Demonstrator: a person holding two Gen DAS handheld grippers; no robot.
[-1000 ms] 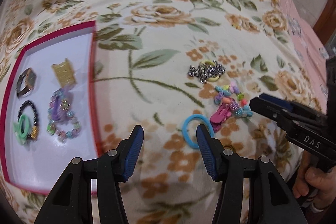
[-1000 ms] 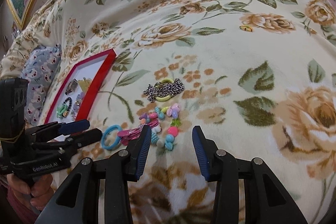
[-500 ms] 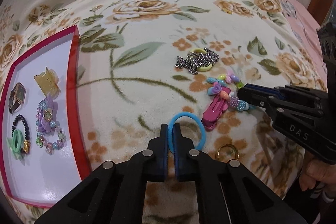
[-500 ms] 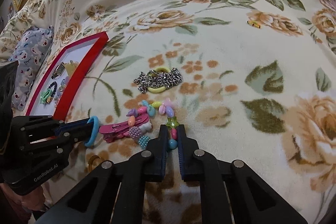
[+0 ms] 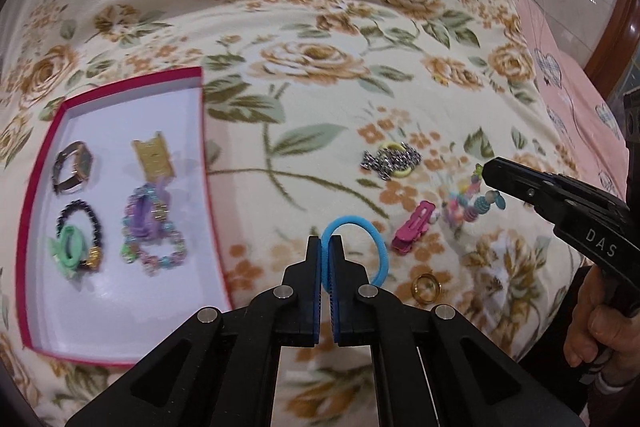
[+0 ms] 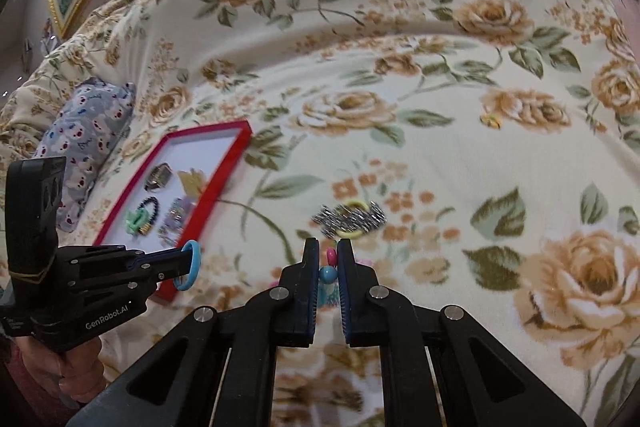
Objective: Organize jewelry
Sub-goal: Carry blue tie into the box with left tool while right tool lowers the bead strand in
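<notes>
Left tongs (image 5: 325, 251) pinch one blue hair ring (image 5: 360, 247); right tongs (image 6: 329, 259) clamp one pastel bead bracelet (image 5: 470, 203) hanging above the floral bed (image 5: 320, 87). One red tray (image 5: 120, 95) holds five pieces; a pink clip (image 5: 414, 227), gold ring (image 5: 426, 287) and silver chain (image 5: 391, 159) lie loose.

- "DAS" is written in pale letters on the black body of the right gripper (image 5: 491, 174).
- "GenRobot.AI" is written on the left gripper (image 6: 185, 264).

One red tray (image 5: 208, 163), one watch (image 5: 74, 167), one blue hair tie (image 5: 372, 243), one pink clip (image 5: 412, 229), one gold ring (image 5: 426, 285), two tools (image 5: 329, 247)
</notes>
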